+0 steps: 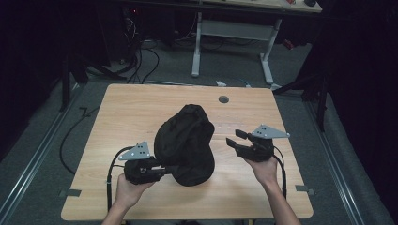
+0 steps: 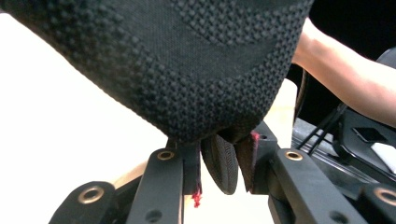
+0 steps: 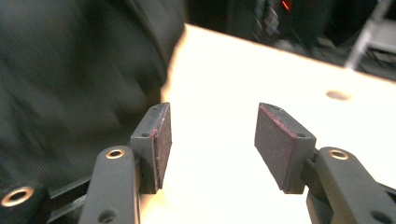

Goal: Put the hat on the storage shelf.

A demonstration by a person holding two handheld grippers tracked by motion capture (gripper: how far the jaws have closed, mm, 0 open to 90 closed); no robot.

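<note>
1. The room around sits in near darkness; light falls from overhead onto the tabletop (image 1: pixel 131 108).
2. In both gripper views the wood is blown out to pale glare.
3. The black bag (image 3: pixel 70 70) is smeared with motion blur in the right gripper view.

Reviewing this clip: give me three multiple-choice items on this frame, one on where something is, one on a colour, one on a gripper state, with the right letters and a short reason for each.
1. Where is the black bag on the wooden table?
A. Near the middle, between the two grippers
B. At the far left corner
C. On the floor beside the table

2. What colour is the bag's fabric?
A. Red
B. Black
C. White

3. How do the right gripper's jaws stand?
A. Shut on the bag
B. Shut on nothing
C. Open, holding nothing

Answers:
1. A: the high view shows it between the left gripper and the right gripper.
2. B: the left gripper view shows black woven fabric pinched between its jaws.
3. C: the right gripper view shows a wide gap between the pads with bare table behind.
</note>
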